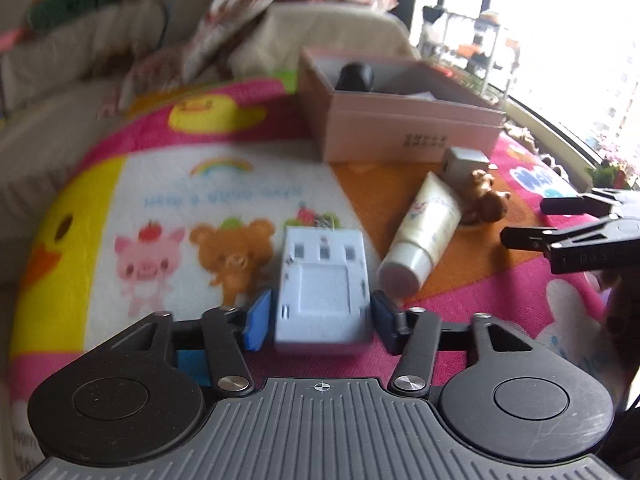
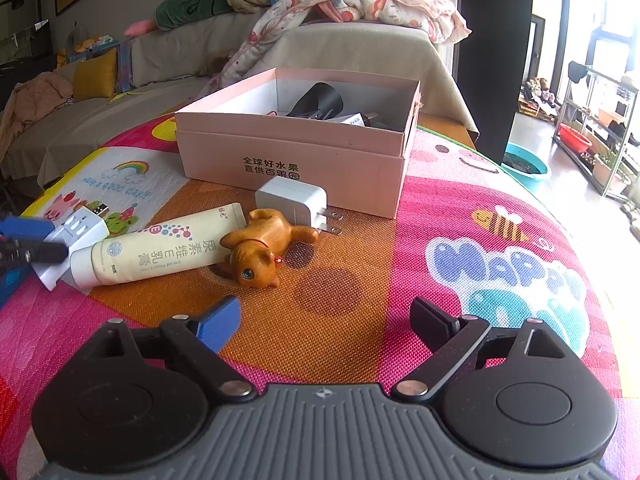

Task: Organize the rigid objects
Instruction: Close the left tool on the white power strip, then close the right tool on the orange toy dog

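Note:
My left gripper (image 1: 322, 316) has its fingers on both sides of a pale blue plug adapter (image 1: 324, 284) lying on the play mat; small gaps show beside it. The adapter also shows in the right wrist view (image 2: 74, 236), with the left gripper (image 2: 28, 240) around it. Next to it lie a cream tube (image 1: 424, 232) (image 2: 160, 248), a brown toy animal (image 1: 486, 196) (image 2: 260, 244) and a white charger (image 1: 464, 162) (image 2: 292, 200). A pink box (image 1: 408, 132) (image 2: 292, 160) stands behind and holds dark objects. My right gripper (image 2: 324, 320) is open and empty above the mat, also seen in the left wrist view (image 1: 524, 220).
The colourful cartoon play mat (image 2: 480, 240) covers the surface. A sofa with blankets and cushions (image 2: 340, 40) stands behind the box. Shelves and a teal basin (image 2: 528, 164) stand at the right by the window.

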